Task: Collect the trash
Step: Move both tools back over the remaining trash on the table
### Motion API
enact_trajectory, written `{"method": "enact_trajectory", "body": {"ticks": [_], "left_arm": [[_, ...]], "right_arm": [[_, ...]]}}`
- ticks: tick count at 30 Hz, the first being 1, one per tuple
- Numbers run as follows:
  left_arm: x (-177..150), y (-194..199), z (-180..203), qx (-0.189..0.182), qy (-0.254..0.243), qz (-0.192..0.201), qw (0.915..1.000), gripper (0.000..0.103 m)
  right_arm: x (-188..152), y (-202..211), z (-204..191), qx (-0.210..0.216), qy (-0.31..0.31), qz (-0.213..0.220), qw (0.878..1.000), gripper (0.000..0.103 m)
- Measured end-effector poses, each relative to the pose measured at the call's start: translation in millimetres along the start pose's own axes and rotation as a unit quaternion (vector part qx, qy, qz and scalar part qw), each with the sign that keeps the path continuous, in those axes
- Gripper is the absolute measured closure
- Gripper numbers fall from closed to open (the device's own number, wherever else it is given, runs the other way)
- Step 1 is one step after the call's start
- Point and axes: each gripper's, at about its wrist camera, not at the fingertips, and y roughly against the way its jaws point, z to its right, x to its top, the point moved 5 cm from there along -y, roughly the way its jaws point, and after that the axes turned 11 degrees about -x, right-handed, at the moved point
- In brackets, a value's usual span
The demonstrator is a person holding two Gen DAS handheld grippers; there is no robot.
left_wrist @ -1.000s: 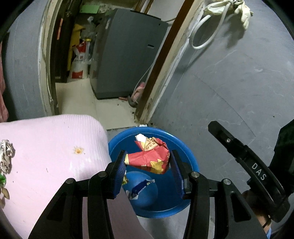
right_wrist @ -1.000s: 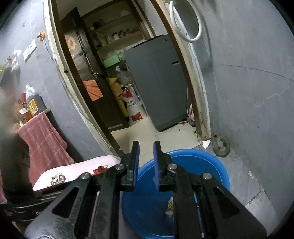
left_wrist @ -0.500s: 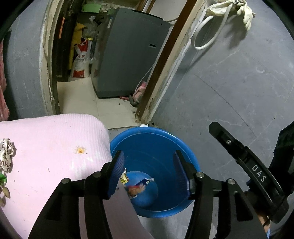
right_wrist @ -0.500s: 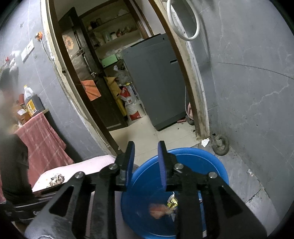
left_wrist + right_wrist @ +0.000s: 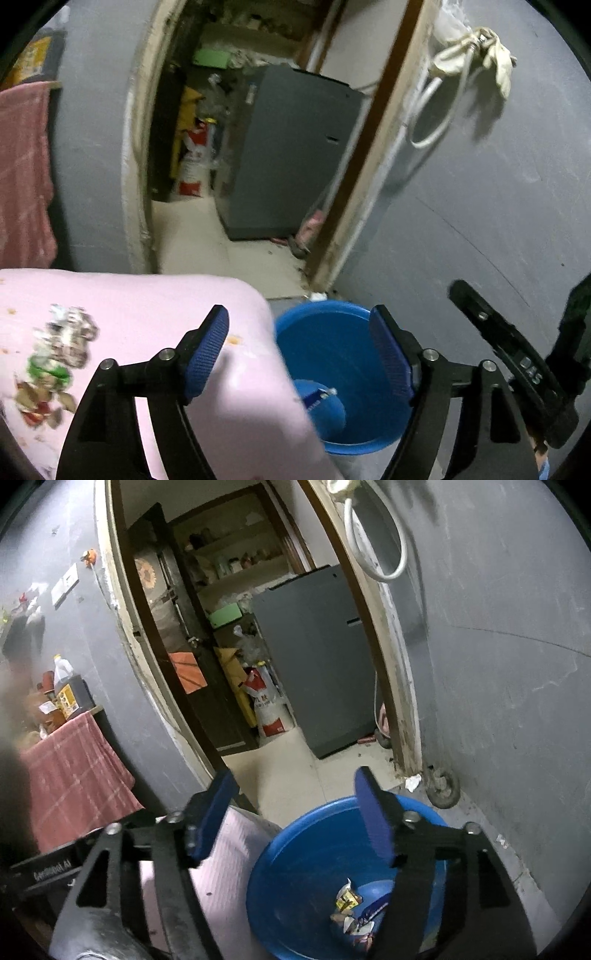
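Observation:
A blue plastic tub (image 5: 332,325) stands on the floor beside a pink-covered table (image 5: 140,306); it shows in the right wrist view too (image 5: 295,849). Crumpled wrappers (image 5: 351,912) lie at its bottom. My left gripper (image 5: 299,354) is open and empty, above the table edge and the tub. My right gripper (image 5: 295,812) is open and empty above the tub's near rim. Several crumpled wrappers (image 5: 55,354) lie on the pink cloth at the left.
A grey wall (image 5: 480,203) rises right of the tub. A doorway behind leads to a room with a grey appliance (image 5: 280,155) and sacks (image 5: 266,705). A red cloth (image 5: 70,768) covers a stand at left. The right gripper's body (image 5: 517,365) is at right.
My left gripper let go of the red wrapper, which fell into the tub, then opened wider and swung left over the table. My right gripper opened from shut.

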Motion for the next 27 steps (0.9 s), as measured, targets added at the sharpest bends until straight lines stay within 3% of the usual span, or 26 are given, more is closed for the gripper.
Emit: {"method": "enact_trajectory", "body": {"ticks": [1,3,8,15,27], "left_arm": [[1.7,6.0,-3.8,0.006,0.002,0.009,0.9999,0.013],[4.0,22.4,-12.2,0.022,0.007,0.040,0.9989,0.006],[10.4,54.7,-28.4,0.062,-0.002,0.092,0.9938,0.004],[6.2,98.8,-48.0,0.110,-0.019,0.132,0.9849,0.003],[-19.2,165.9,-80.5,0.179,-0.036,0.167,0.9689,0.003]], "right_arm": [[0.8,2.3,-2.9,0.004,0.002,0.005,1.000,0.020],[2.9,7.9,-10.8,0.014,0.012,0.018,1.000,0.012],[5.5,20.3,-35.5,0.045,0.036,0.046,0.997,0.000],[-0.3,41.2,-78.8,0.088,0.090,0.085,0.988,0.000],[-22.2,56.8,-144.8,0.156,0.127,0.092,0.975,0.000]]}}
